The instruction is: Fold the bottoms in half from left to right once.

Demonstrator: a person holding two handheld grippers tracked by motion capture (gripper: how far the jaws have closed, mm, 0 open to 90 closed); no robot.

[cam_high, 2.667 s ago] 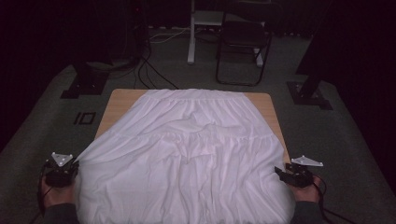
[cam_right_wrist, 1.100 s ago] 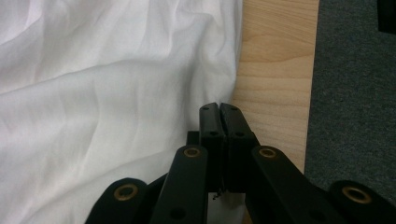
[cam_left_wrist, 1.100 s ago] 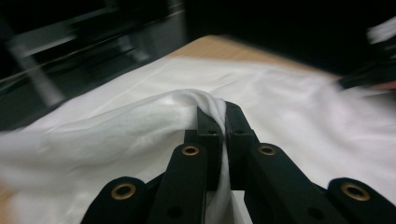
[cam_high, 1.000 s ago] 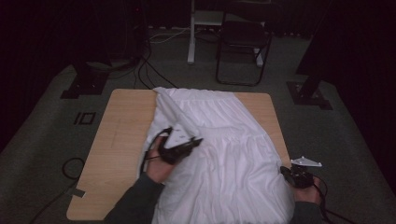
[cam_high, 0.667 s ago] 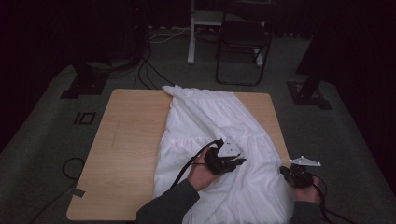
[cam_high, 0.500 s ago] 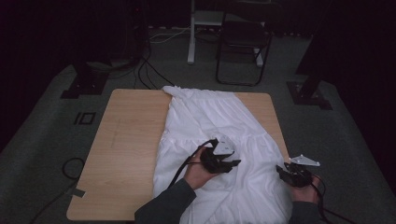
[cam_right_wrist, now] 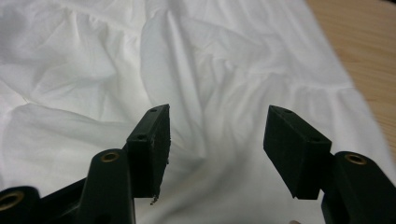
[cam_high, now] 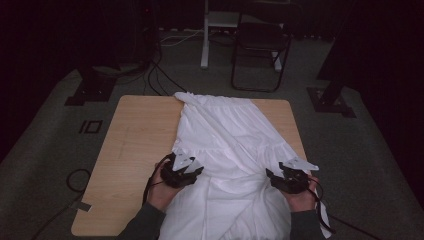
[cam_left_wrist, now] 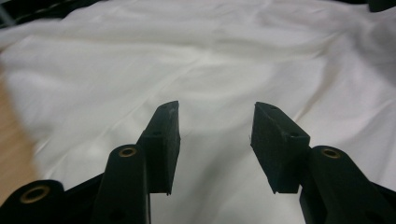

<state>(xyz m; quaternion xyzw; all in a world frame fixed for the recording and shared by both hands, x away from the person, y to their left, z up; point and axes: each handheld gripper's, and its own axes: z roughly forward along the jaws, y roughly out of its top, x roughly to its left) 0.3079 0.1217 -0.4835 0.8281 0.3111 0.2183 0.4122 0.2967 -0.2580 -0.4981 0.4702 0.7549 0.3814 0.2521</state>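
Fingers of the left gripper stand apart over the white garment with nothing between them, and those of the right gripper are likewise parted above bare cloth; both pairs have just been opening, so neither holds anything.

That garment lies on the right half of the desk, folded once lengthwise, running from the far edge to the near edge, where it hangs over. Its left side has been laid across onto the right, leaving a long fold line down the middle of the desk. By my judgement the first fold is done and released; what remains is smoothing the rumpled near part and folding again, probably crosswise.

Compared with the frame a second ago, the left hand, which was then carrying the cloth's edge across the middle, now rests at the left border of the folded cloth near the front. The cloth covers less of the desk than it did then, and more bare wood shows on the left. The right hand sits a little farther in over the cloth's right side.
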